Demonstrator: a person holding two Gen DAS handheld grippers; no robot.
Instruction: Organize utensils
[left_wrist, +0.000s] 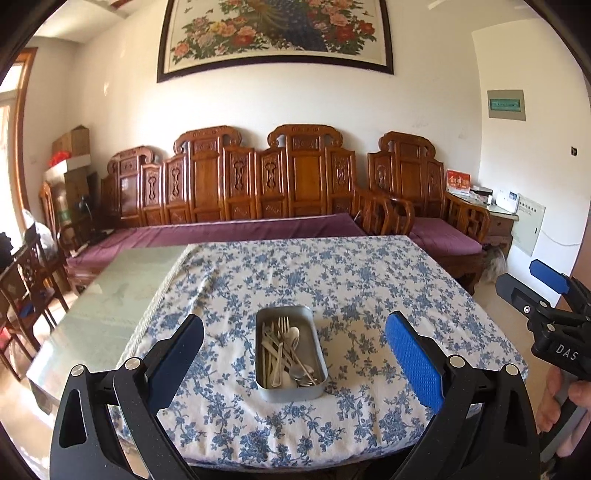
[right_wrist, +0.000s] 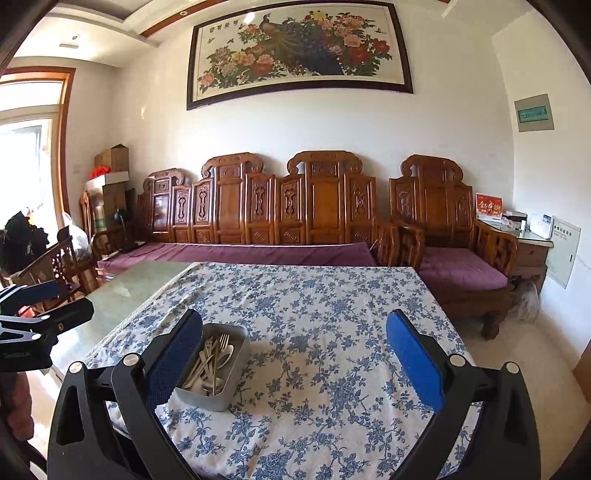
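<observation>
— So, where's the cutlery?
— Heaped in the metal tin, twelve o'clock of the left gripper; cloth around it bare.
— Grippers?
— Left and right gripper both gape wide, holding nothing. Sorted or unsorted, unclear.

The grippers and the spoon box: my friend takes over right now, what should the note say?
Left gripper: open, empty, held above the table with the metal box between its fingers in view.
Right gripper: open, empty, off to the right of the box.
The forks and spoons all lie jumbled together in the box on the flowered tablecloth; none lie loose on the cloth.
This fits two stages: all gathered into the box, or waiting to be sorted out of it. Check which before moving anything.
</observation>
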